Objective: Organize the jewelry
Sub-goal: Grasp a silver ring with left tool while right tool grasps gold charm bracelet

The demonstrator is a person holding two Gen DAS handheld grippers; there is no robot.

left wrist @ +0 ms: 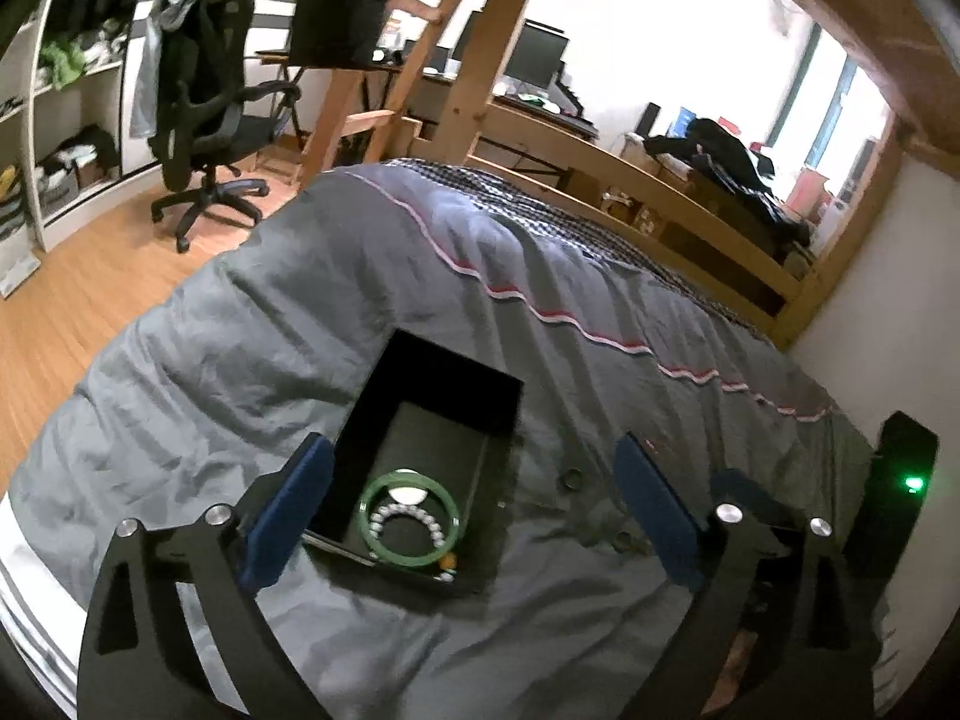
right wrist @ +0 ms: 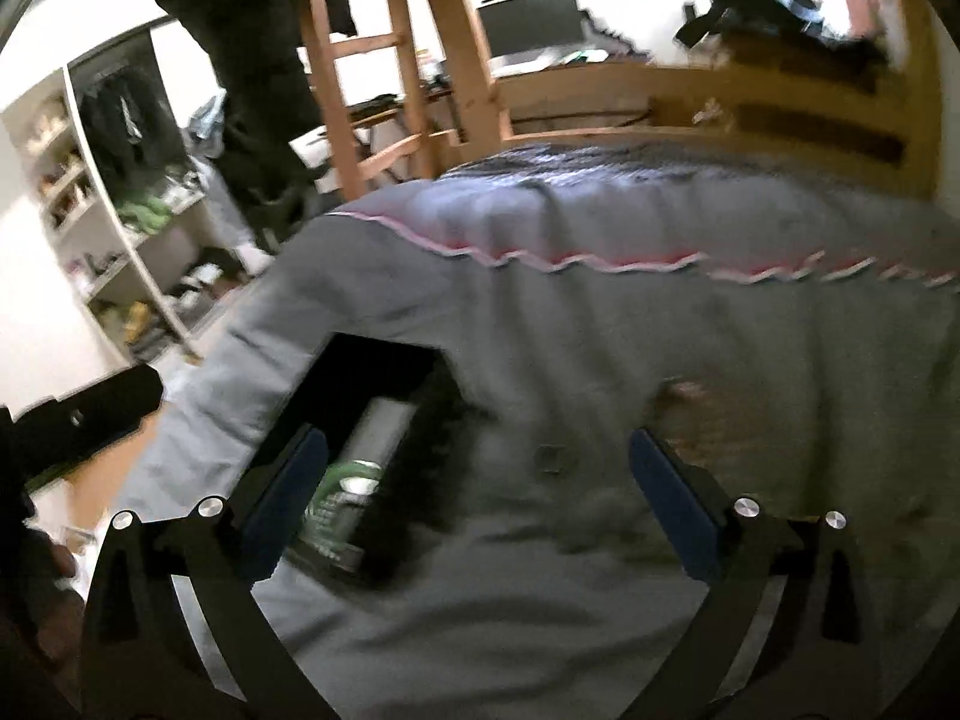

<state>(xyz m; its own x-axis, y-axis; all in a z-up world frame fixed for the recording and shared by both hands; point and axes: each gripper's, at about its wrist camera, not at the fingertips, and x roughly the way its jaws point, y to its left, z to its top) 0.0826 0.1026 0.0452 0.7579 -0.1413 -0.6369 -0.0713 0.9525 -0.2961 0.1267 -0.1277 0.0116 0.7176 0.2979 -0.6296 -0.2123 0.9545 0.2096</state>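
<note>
A black open box (left wrist: 444, 384) lies on the grey duvet (left wrist: 336, 300). Inside it are a green bangle (left wrist: 375, 555) and a white bead bracelet (left wrist: 414, 513). Two small dark rings (left wrist: 570, 478) rest on the duvet just right of the box. My left gripper (left wrist: 474, 444) is open above the box's near end, with nothing between its fingers. In the blurred right wrist view, the box (right wrist: 384, 360) and bangle (right wrist: 351, 471) are at lower left and one ring (right wrist: 547, 457) is in the middle. My right gripper (right wrist: 477, 437) is open and empty over that ring.
The bed's wooden footboard (left wrist: 660, 192) and a ladder (left wrist: 420, 60) stand beyond the duvet. An office chair (left wrist: 204, 120) and white shelves (left wrist: 54, 138) stand on the wood floor at left. A white wall (left wrist: 888, 276) borders the bed on the right.
</note>
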